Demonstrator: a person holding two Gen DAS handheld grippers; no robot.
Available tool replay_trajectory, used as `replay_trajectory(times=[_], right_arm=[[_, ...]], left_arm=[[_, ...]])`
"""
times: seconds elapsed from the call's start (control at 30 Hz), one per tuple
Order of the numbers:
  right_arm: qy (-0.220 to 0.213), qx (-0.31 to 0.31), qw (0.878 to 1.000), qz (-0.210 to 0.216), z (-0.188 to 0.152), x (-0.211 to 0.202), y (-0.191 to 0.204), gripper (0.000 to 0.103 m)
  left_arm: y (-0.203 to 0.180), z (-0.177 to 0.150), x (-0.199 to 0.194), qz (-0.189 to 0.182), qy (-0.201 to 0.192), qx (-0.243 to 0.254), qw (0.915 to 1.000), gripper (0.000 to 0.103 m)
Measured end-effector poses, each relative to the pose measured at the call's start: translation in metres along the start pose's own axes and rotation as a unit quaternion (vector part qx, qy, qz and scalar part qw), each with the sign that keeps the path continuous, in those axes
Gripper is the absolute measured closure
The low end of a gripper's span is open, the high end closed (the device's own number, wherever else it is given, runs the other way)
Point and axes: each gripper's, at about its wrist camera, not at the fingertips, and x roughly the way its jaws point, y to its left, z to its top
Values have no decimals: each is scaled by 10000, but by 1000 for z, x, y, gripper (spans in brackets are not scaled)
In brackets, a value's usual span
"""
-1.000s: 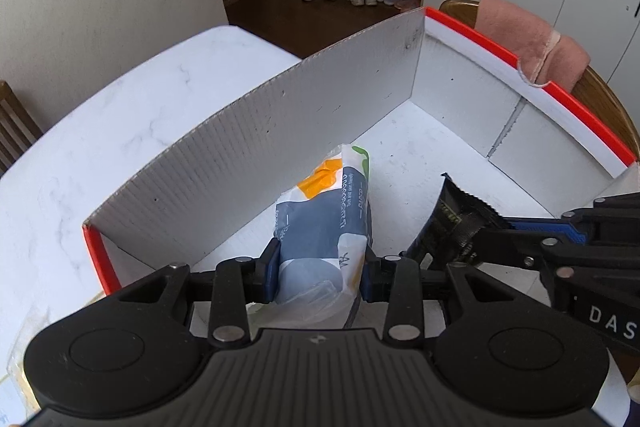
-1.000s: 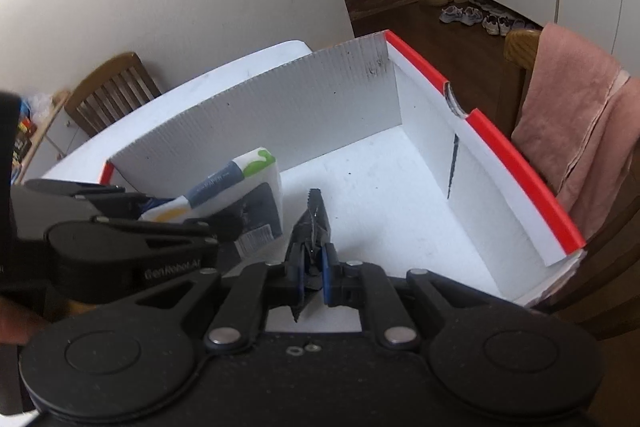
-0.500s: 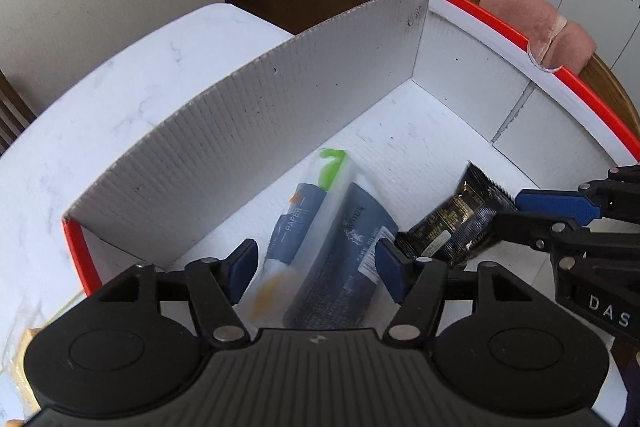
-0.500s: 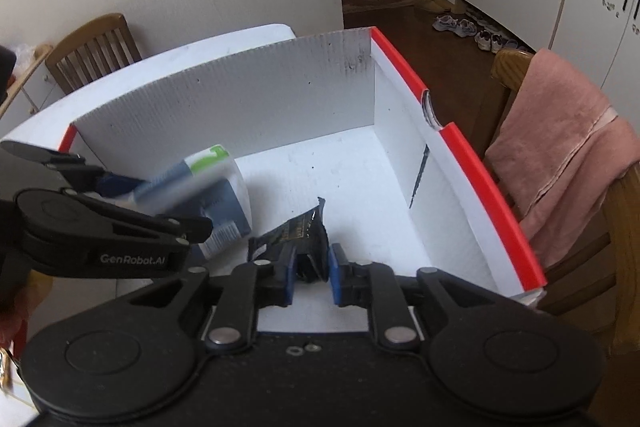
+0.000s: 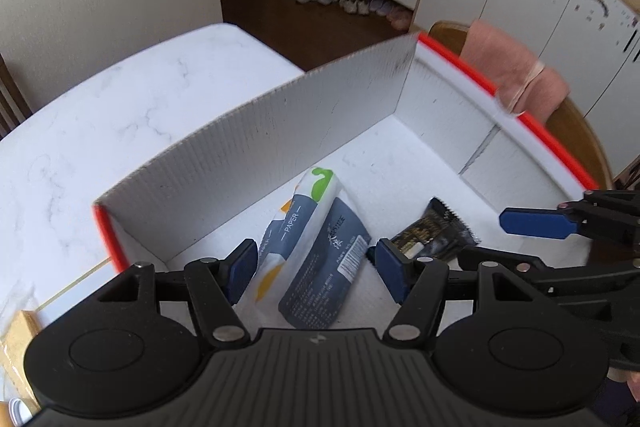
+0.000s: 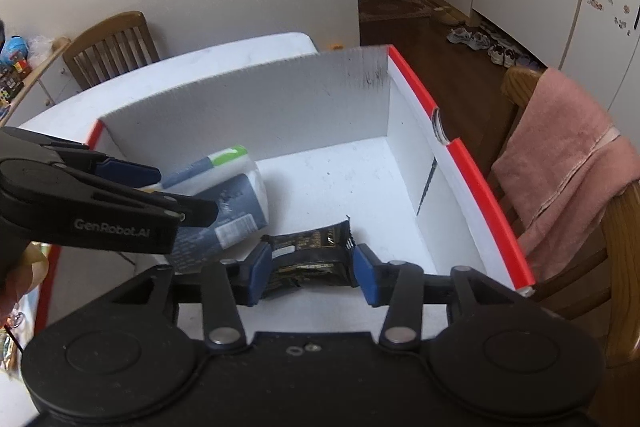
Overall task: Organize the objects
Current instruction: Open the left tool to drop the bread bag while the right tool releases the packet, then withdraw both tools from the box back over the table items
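A white box with red rims (image 5: 552, 143) (image 6: 472, 171) stands on the white table. A blue-and-white tissue pack (image 5: 316, 247) (image 6: 228, 203) lies on the box floor by the near left wall. A black snack packet (image 5: 436, 235) (image 6: 312, 251) lies to its right. My left gripper (image 5: 312, 267) is open above the tissue pack, not touching it. My right gripper (image 6: 310, 267) is open with its blue pads (image 6: 260, 267) either side of the snack packet, which rests on the floor; the gripper also shows in the left wrist view (image 5: 532, 223).
A marble-white table (image 5: 120, 115) carries the box. A wooden chair with a pink towel (image 6: 560, 163) stands right of the box. Another wooden chair (image 6: 112, 43) stands at the far side. Small items lie at the table's left edge (image 5: 20, 331).
Both grippers opened and let go: the tissue pack dropped flat on the box floor, the snack packet fell flat beside it. Both grippers have drawn back and up a little.
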Motion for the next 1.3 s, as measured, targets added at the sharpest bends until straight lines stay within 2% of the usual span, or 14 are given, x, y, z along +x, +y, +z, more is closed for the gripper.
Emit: replay_trajectory(times=[0.2,0.43,0.67,0.8,1.23,1.3], right_arm=[[-244,-30,9996,154,3,-24,15,56],[-502,-164,9985,106,0,-48,41,53],[-704,-160,9973,104,-8,-71,69,41],[-813,-193,9964,115,-14,-82,87,37],[-1137,-152,9933,123,-34,-104,152,3],[-1163,-186,9929,150,-37,-107,163,1]], left_arm=[[3,-5,-31,-134,-326,17,9994,39],[15,-16,-67,-312,-649,10,9974,39],[26,-36,-105,-385,-942,164,9947,39],[37,-52,-131,-408,-1118,196,9927,27],[91,-107,-188,-275,-1381,80,9900,18],[100,-118,-195,-251,-1419,47,9896,17]])
